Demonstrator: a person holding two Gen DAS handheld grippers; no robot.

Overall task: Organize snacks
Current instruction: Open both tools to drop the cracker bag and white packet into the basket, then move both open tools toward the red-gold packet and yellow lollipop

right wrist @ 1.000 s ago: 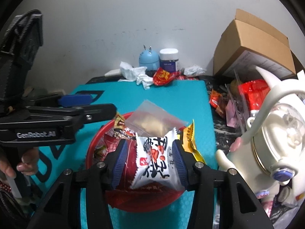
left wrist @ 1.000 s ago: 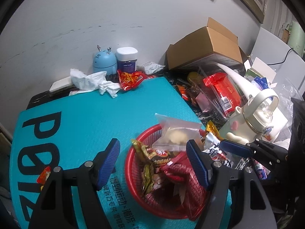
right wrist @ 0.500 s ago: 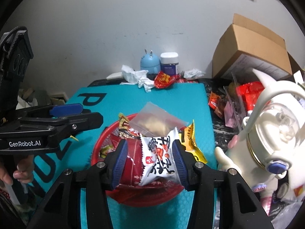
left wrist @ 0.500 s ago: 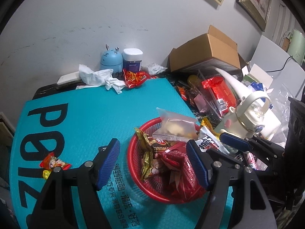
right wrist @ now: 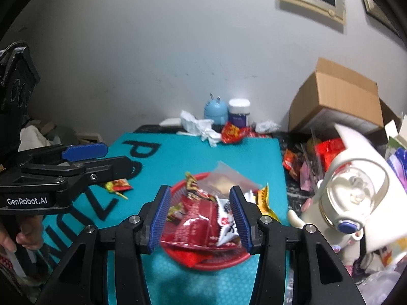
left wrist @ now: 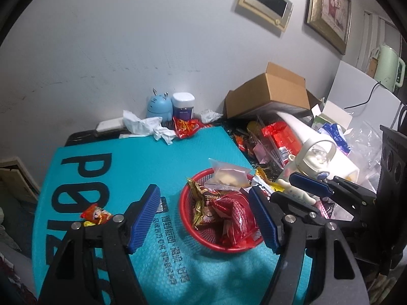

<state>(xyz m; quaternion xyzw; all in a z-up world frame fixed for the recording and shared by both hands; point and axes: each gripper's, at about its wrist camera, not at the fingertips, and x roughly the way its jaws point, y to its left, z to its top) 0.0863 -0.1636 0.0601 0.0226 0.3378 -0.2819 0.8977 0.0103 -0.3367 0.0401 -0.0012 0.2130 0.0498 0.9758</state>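
Note:
A red mesh basket (left wrist: 189,231) (right wrist: 223,260) on the teal mat holds several snack packets: a big red one (left wrist: 234,218) (right wrist: 195,228), a clear bag (left wrist: 230,175) (right wrist: 229,183) and a white packet with red print (right wrist: 225,221). My left gripper (left wrist: 206,223) is open and empty above the basket's left side. My right gripper (right wrist: 199,221) is open over the basket, its pads standing apart from the packets. A small red and yellow snack (left wrist: 95,214) (right wrist: 118,185) lies loose on the mat, left of the basket. Another red packet (left wrist: 185,128) (right wrist: 232,133) lies at the mat's far edge.
Right of the mat stand a white kettle-like jug (right wrist: 353,198) (left wrist: 318,157), a cardboard box (left wrist: 272,94) (right wrist: 338,96) and a pile of bags and wrappers (left wrist: 277,137). Crumpled tissue (left wrist: 145,127), a blue gadget (right wrist: 215,109) and a jar (right wrist: 239,110) sit by the back wall.
Both grippers have pulled up and back from the basket. The right gripper has opened and let go of the white packet, which now lies in the basket. The loose snack on the mat came into view.

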